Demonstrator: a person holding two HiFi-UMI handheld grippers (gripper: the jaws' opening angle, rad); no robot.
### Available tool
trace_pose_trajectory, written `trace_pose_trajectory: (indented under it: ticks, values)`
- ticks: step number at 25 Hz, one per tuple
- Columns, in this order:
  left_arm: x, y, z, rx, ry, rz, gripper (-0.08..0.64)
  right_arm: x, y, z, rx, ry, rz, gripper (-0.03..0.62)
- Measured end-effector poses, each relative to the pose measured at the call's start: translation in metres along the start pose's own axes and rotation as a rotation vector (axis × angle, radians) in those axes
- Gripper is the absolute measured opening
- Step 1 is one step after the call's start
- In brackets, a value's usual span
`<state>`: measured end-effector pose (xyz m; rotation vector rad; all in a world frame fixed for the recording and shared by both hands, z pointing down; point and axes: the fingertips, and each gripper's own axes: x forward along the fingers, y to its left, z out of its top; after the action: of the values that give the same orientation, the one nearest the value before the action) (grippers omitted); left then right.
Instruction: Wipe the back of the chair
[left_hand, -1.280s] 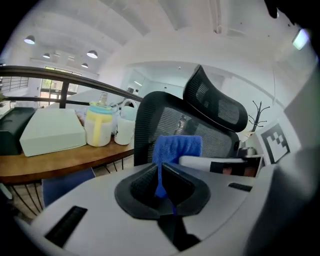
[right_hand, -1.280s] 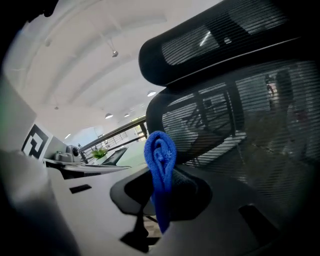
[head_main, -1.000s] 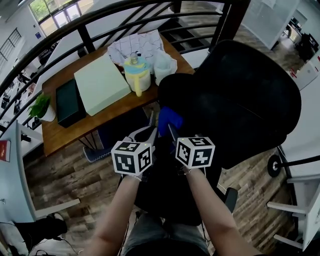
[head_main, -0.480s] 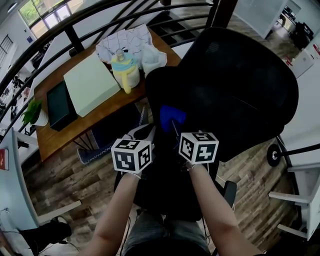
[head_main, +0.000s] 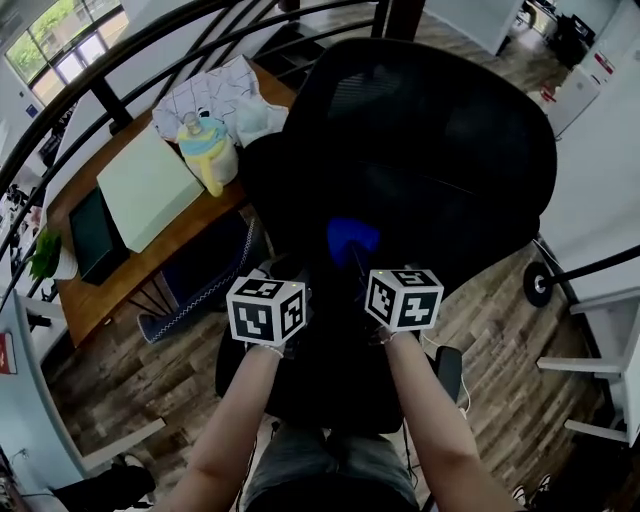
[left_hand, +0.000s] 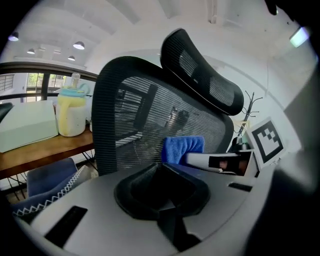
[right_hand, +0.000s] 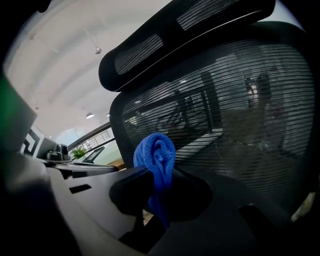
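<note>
Right gripper clamped on blue cloth, held against mesh chair back. Left gripper just beside, jaws closed, empty. Desk beyond chair.

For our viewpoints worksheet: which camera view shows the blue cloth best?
Right gripper view: the blue cloth sits central, pinched in the jaws of the right gripper. Left gripper view shows it side-on; head view, just a small patch.
</note>
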<state>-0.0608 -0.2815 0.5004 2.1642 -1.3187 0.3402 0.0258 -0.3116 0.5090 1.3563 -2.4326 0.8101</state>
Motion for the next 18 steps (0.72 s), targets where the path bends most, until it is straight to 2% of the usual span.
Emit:
trace_pose_trajectory:
  ticks: [18]
  values:
    - [0.066,-0.127,-0.022,0.109,0.096,-0.205,0.033,-0.096,-0.126,-0.014,0.096,-0.052,-0.212,0.084]
